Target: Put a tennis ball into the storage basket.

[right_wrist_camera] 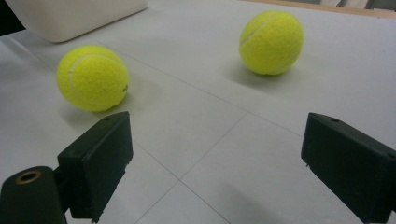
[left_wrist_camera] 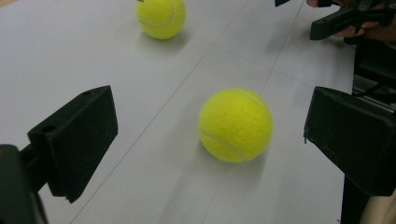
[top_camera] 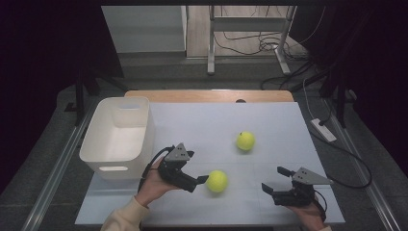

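Yellow near ball (left_wrist_camera: 235, 125) between wide left claw (top_camera: 204, 180), untouched; right claw (top_camera: 272, 180) wide.

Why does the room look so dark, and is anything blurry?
High view: light falls on the white table, the surroundings go dark. Left gripper view: the near tennis ball casts a soft shadow, the tongs' edges slightly blurred. Right gripper view: even light, no glare.

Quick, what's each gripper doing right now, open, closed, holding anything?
Left gripper: open, holding nothing; near ball lies between its jaws, untouched.
Right gripper: open, empty.
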Available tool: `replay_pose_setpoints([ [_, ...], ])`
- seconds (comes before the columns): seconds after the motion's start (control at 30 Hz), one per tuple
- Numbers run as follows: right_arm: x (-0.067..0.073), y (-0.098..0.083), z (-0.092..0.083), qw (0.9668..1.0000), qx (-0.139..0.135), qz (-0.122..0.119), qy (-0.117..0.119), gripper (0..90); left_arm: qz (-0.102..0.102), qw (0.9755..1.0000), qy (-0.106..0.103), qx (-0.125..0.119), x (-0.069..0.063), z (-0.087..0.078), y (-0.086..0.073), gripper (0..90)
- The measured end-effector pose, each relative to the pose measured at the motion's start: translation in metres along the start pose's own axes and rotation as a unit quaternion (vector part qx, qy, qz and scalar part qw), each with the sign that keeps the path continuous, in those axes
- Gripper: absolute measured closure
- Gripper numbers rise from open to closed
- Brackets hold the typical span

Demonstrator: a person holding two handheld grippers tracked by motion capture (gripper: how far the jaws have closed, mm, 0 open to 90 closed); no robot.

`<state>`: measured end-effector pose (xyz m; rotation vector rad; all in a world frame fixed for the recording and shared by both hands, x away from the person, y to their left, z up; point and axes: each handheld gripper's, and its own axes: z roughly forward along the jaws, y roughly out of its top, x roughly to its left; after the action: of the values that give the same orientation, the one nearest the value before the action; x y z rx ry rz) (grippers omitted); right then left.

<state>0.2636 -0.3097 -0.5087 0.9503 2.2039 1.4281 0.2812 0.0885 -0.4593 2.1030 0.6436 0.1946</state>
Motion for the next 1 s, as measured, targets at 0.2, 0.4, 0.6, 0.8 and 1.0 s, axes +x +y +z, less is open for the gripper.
replay_pose_setpoints([
  [0.2, 0.000, 0.000, 0.000, 1.0000, 0.000, 0.000, 0.000, 8.9, 0.010, 0.9998, -0.014, 0.014, -0.004, 0.008, 0.008, 2.7],
  [0.4, 0.000, 0.000, 0.000, 1.0000, -0.001, 0.000, 0.001, 8.9, 0.015, 0.9994, -0.022, 0.022, -0.007, 0.014, 0.013, 2.3],
  [0.6, 0.000, 0.000, 0.000, 1.0000, 0.000, -0.001, 0.001, 8.9, 0.017, 0.9990, -0.030, 0.027, -0.008, 0.020, 0.017, 2.1],
  [0.8, 0.000, 0.000, 0.000, 1.0000, -0.001, 0.000, 0.000, 8.9, 0.019, 0.9986, -0.034, 0.036, -0.008, 0.023, 0.019, 1.9],
  [1.0, 0.000, 0.000, 0.000, 1.0000, -0.001, -0.001, 0.001, 8.9, 0.019, 0.9978, -0.039, 0.050, -0.009, 0.032, 0.019, 1.8],
])
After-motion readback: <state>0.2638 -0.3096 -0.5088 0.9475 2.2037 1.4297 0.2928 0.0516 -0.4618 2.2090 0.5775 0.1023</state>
